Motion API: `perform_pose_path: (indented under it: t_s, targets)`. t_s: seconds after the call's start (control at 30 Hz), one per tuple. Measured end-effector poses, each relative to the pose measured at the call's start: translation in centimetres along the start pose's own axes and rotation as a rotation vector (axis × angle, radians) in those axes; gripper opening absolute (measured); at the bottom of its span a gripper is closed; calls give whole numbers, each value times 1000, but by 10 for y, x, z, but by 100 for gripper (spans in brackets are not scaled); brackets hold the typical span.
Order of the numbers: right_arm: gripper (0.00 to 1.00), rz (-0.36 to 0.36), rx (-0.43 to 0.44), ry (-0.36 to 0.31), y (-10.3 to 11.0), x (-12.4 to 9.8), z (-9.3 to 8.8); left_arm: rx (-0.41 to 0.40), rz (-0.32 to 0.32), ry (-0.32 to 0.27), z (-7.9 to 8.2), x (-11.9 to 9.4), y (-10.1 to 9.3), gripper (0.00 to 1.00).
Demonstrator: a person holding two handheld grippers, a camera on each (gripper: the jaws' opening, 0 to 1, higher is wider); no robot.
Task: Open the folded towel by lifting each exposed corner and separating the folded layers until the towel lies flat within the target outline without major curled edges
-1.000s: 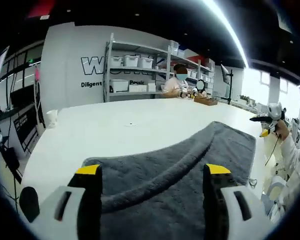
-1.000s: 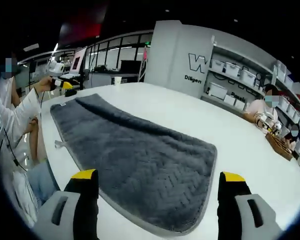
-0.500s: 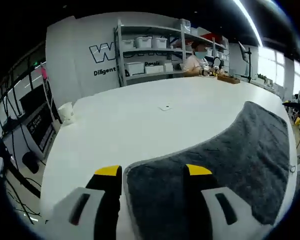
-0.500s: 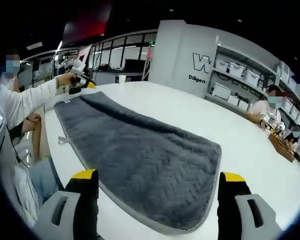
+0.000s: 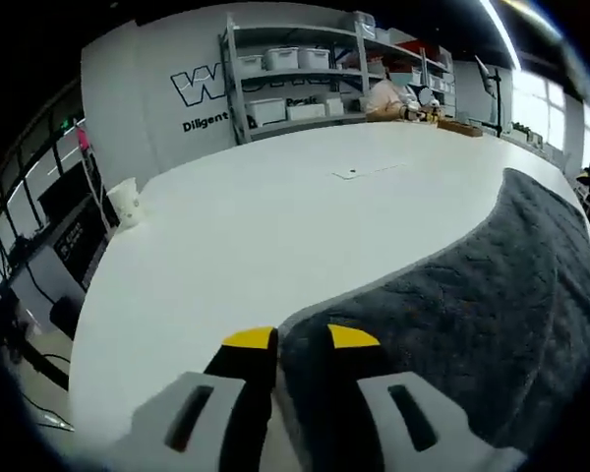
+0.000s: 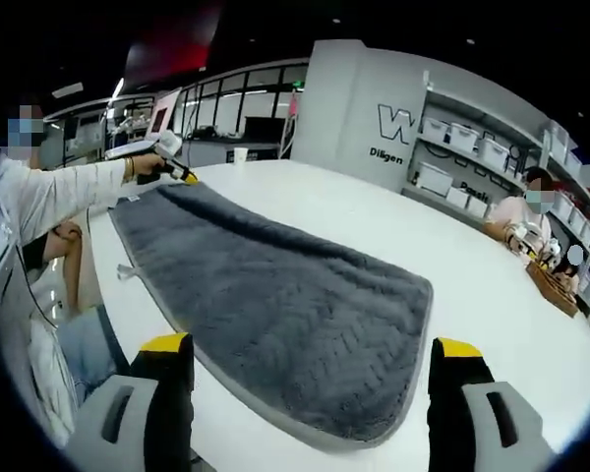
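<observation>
A long grey towel (image 6: 275, 295) lies stretched out on the white table (image 6: 374, 226). My left gripper (image 5: 300, 337) has its yellow-tipped jaws drawn close together at the towel's (image 5: 472, 295) near corner, with the hemmed edge pinched between them. The right gripper view shows that left gripper (image 6: 172, 169) at the towel's far corner, held by a person's hand. Over the opposite end, my right gripper (image 6: 312, 344) stands wide open, and the towel's rounded edge lies just ahead of its jaws. The towel looks fairly flat, with a long soft ridge running down its length.
A paper cup (image 5: 126, 200) stands near the table's far edge, and a small white tag (image 5: 347, 173) lies mid-table. Shelves with white bins (image 5: 285, 84) line the back wall. A seated person (image 6: 519, 221) works beside a wooden box (image 6: 556, 285). Bare table stretches beyond the towel.
My left gripper's jaws went from wide open to nearly together on the towel's corner edge, as it moved toward that corner. The right gripper stayed open and almost still.
</observation>
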State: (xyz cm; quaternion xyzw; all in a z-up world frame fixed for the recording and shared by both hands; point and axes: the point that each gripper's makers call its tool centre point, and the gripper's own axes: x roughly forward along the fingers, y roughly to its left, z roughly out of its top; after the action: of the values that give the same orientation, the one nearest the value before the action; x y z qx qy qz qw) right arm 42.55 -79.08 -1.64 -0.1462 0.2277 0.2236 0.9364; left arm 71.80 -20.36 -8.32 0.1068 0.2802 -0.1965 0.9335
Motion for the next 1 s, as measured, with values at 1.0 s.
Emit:
perform_pose_path:
  t_s: [1.0]
  targets:
    - [100,-5,25,4,-5,2,-8,-105,186,-99,4,10,30,9]
